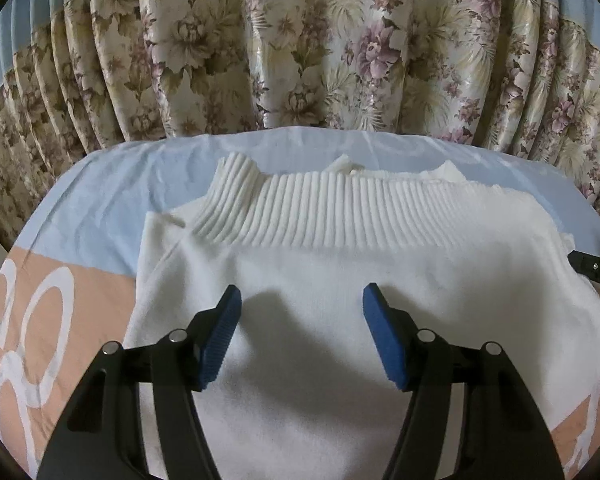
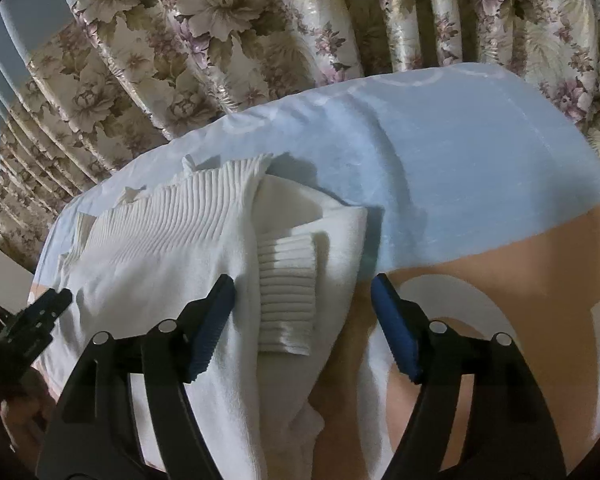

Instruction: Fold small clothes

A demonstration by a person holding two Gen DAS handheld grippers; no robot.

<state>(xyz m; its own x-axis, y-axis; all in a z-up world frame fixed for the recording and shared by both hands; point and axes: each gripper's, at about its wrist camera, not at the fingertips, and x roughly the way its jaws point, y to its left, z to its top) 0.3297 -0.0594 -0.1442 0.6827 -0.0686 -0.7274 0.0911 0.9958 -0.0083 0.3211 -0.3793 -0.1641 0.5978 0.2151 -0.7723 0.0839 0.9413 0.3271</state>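
A white knit sweater point(image 1: 320, 280) lies partly folded on the bed, its ribbed hem point(image 1: 332, 212) towards the far side. My left gripper point(image 1: 302, 300) is open and empty, hovering over the sweater's middle. In the right wrist view the sweater point(image 2: 160, 248) shows its right edge, with a ribbed sleeve cuff point(image 2: 286, 304) folded on top. My right gripper point(image 2: 304, 292) is open and empty, its jaws spread on either side of the cuff at the sweater's right edge. The right gripper's tip point(image 1: 592, 268) shows at the right of the left wrist view; the left gripper point(image 2: 40, 316) shows at the left of the right wrist view.
The bed sheet point(image 1: 112, 188) is light blue at the far side and peach with white rings point(image 1: 28, 320) nearer me. A floral curtain point(image 1: 300, 40) hangs close behind the bed. The sheet point(image 2: 480, 168) lies to the right of the sweater.
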